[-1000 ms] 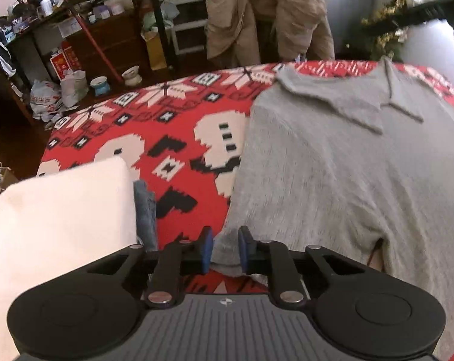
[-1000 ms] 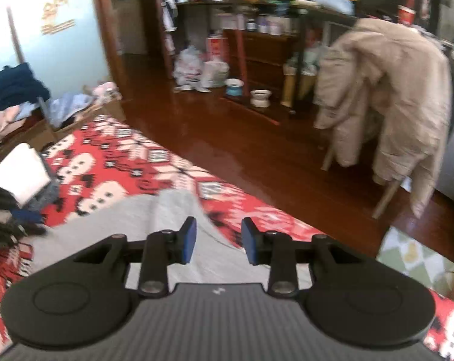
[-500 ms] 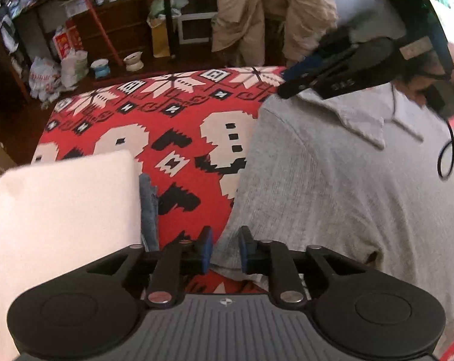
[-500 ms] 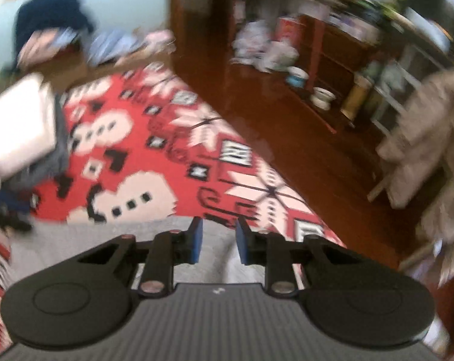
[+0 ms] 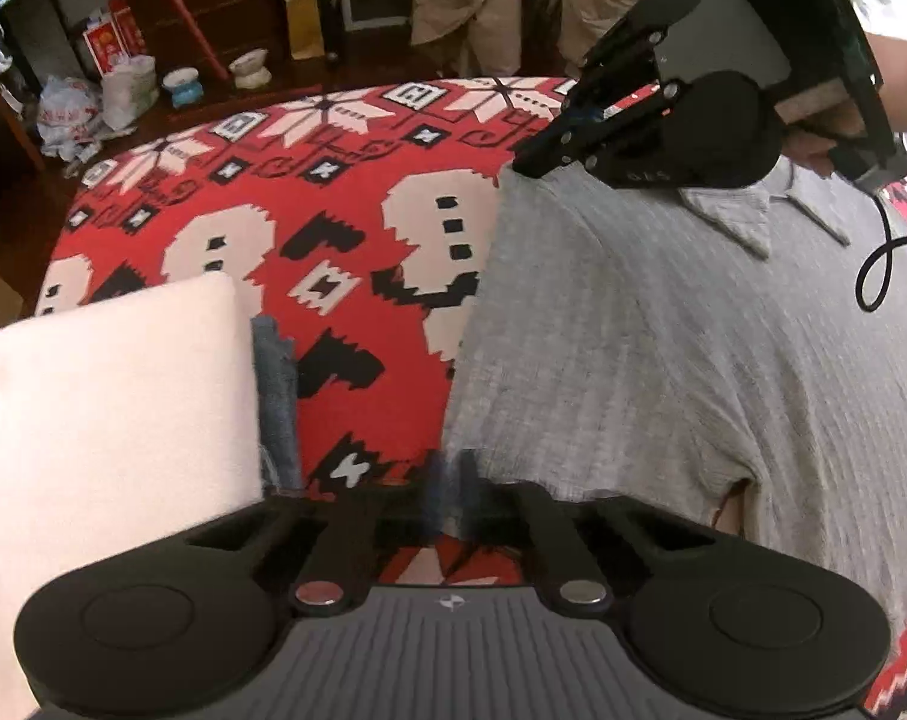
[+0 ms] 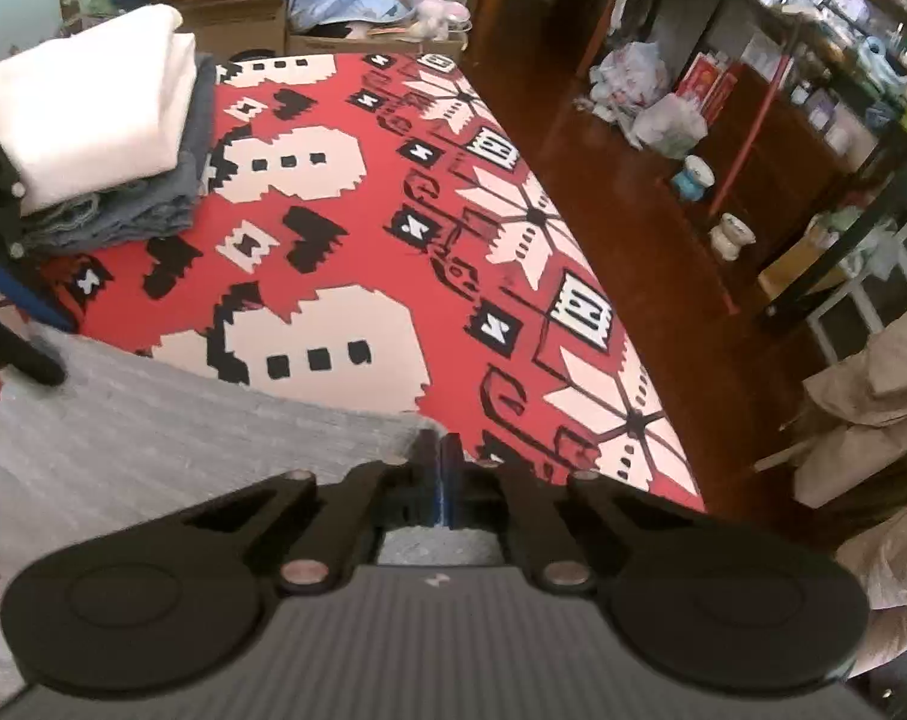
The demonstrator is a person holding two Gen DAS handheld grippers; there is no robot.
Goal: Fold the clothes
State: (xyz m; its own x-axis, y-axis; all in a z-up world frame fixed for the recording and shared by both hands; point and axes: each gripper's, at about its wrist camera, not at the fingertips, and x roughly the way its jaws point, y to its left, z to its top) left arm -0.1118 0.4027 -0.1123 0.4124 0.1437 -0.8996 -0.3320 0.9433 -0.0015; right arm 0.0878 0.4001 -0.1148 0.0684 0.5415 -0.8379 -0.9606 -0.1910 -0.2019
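The red patterned blanket carried 1 grey collared shirt, spread flat, and 1 stack of folded clothes, with at least 2 pieces showing. 2 grippers worked the shirt: the right gripper was clenched on its shoulder corner, and the left gripper looked pinched on the sleeve edge, though blurred. The thin knit could have slipped free or bunched if the 2 lifts ran unevenly.

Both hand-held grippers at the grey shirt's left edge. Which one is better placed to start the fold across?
Neither alone; likely both together. The right hand-held gripper is shut on the grey shirt at its shoulder corner, and the left hand-held gripper looks shut on the hem corner, though blurred. If one leads, right: its grasp is clearer.
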